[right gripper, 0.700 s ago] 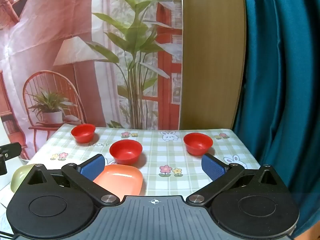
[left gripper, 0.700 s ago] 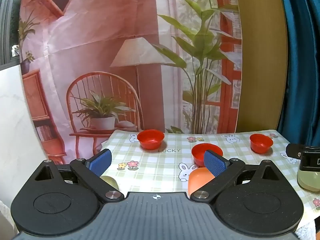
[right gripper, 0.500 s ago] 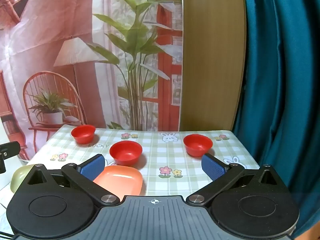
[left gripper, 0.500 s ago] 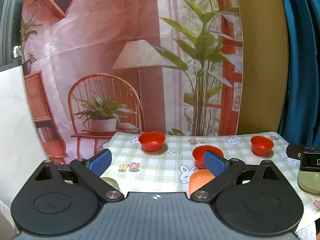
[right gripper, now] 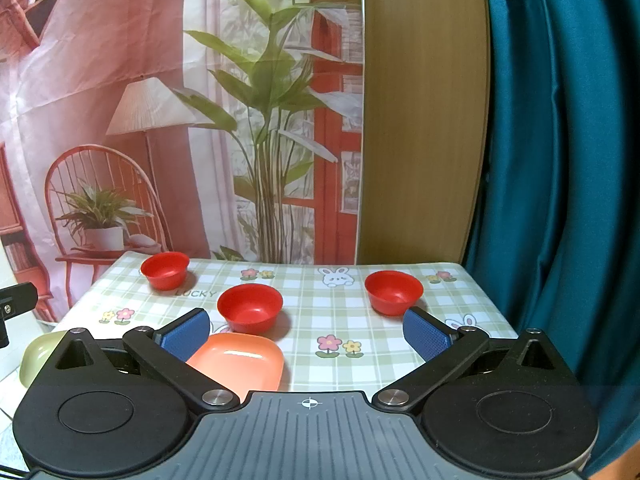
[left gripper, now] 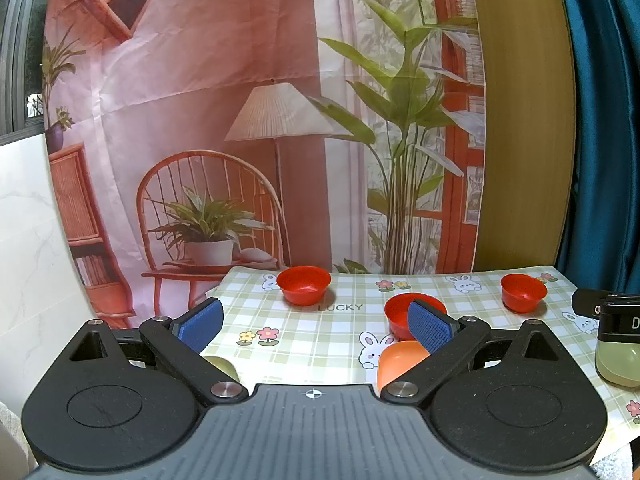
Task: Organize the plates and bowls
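Three red bowls stand apart on the checked tablecloth: a far-left one [right gripper: 165,269], a middle one [right gripper: 250,306] and a right one [right gripper: 393,292]. An orange square plate [right gripper: 240,364] lies in front of the middle bowl. A pale green plate [right gripper: 38,354] lies at the left edge. My right gripper [right gripper: 307,334] is open and empty above the table's near side. My left gripper [left gripper: 316,324] is open and empty; its view shows the bowls [left gripper: 304,284] [left gripper: 400,314] [left gripper: 523,292], the orange plate [left gripper: 400,360] and a green plate [left gripper: 222,366] partly hidden behind its fingers.
The tablecloth [right gripper: 312,296] has a printed backdrop behind it and a teal curtain [right gripper: 560,160] at the right. In the left wrist view the other gripper's black body [left gripper: 616,320] sits at the right edge over a pale green dish [left gripper: 616,368].
The left wrist view has shifted slightly; the table objects sit a little lower and to the right in it. The right wrist view is almost unchanged. Both grippers stay open.
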Demonstrator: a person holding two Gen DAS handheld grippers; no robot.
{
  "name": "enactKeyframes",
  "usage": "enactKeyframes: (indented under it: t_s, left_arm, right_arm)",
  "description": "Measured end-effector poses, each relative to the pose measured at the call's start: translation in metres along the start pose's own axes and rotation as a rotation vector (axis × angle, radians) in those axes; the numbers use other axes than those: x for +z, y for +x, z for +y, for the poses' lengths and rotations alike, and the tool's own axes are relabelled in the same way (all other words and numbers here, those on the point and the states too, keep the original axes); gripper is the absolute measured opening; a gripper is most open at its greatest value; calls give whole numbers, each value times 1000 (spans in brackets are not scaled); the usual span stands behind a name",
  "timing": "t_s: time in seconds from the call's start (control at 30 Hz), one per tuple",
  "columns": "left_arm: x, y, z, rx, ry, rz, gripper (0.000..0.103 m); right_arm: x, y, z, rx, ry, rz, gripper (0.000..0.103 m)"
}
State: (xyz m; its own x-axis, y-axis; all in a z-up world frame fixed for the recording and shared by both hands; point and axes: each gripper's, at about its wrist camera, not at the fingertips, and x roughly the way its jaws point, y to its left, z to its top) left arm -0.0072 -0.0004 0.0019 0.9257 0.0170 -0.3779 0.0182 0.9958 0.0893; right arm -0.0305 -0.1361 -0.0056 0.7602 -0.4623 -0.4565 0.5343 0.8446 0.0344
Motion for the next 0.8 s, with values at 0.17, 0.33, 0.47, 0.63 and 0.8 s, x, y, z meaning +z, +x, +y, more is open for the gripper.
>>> enactKeyframes:
  t_s: [0.17, 0.33, 0.47, 0.63, 0.8]
  left_arm:
    - [0, 0, 0, 0, 0, 0, 100]
    - [0, 0, 1, 0, 1, 0, 100]
    - [0, 0, 1, 0, 1, 0, 100]
    - [0, 0, 1, -1, 1, 0, 100]
    - [-1, -1, 0, -1, 1, 0, 100]
  right_arm:
    - [-1, 0, 1, -1, -1, -2, 103]
    - [-1, -1, 0, -1, -1, -3, 103]
    - [-1, 0, 0, -1, -1, -4, 103]
    - [-1, -1, 0, -1, -2, -4, 103]
    - [-1, -1, -1, -1, -2, -5, 103]
